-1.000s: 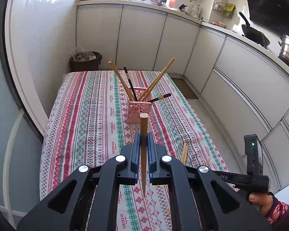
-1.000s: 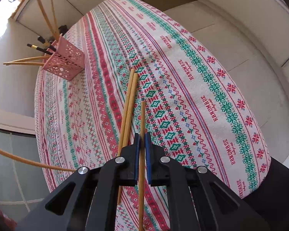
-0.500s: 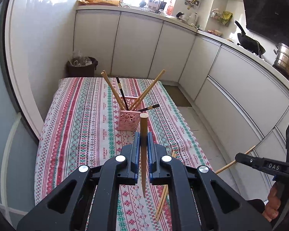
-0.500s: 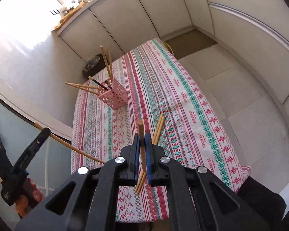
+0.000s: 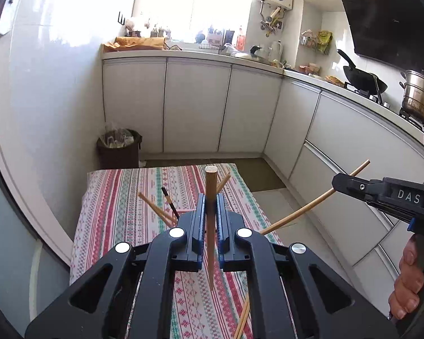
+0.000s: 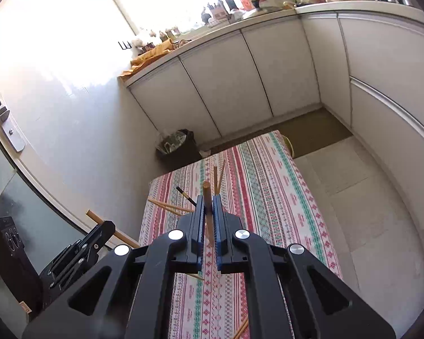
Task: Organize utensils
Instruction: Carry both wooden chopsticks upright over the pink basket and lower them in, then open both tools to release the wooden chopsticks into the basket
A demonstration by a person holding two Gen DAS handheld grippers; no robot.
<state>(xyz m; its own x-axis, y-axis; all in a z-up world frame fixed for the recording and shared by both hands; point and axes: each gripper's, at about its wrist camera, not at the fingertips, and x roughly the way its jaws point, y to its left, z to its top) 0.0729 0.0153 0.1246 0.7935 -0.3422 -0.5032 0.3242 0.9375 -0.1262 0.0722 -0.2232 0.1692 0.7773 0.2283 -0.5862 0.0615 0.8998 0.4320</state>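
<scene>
My left gripper [image 5: 209, 197] is shut on a wooden chopstick [image 5: 210, 226] that stands upright between its pads, high above the table. My right gripper [image 6: 209, 199] is shut on another wooden chopstick [image 6: 207, 212]; in the left wrist view this gripper [image 5: 336, 182] holds its chopstick [image 5: 311, 204] slanting at the right. The pink holder is mostly hidden behind the jaws; chopsticks in it [image 5: 152, 207] and a black one [image 5: 169, 202] stick out. Loose chopsticks [image 5: 243, 322] lie on the striped tablecloth [image 5: 121, 214] near the front.
White kitchen cabinets [image 5: 195, 107] run behind and along the right. A dark waste bin [image 5: 118, 148] stands beyond the table's far left corner. A wok [image 5: 361, 79] and a steel pot [image 5: 418, 96] sit on the counter at right.
Both grippers have risen and tilted up from the table, each keeping its chopstick. The holder has dropped behind the jaws. The right gripper lifted its chopstick off the cloth.
</scene>
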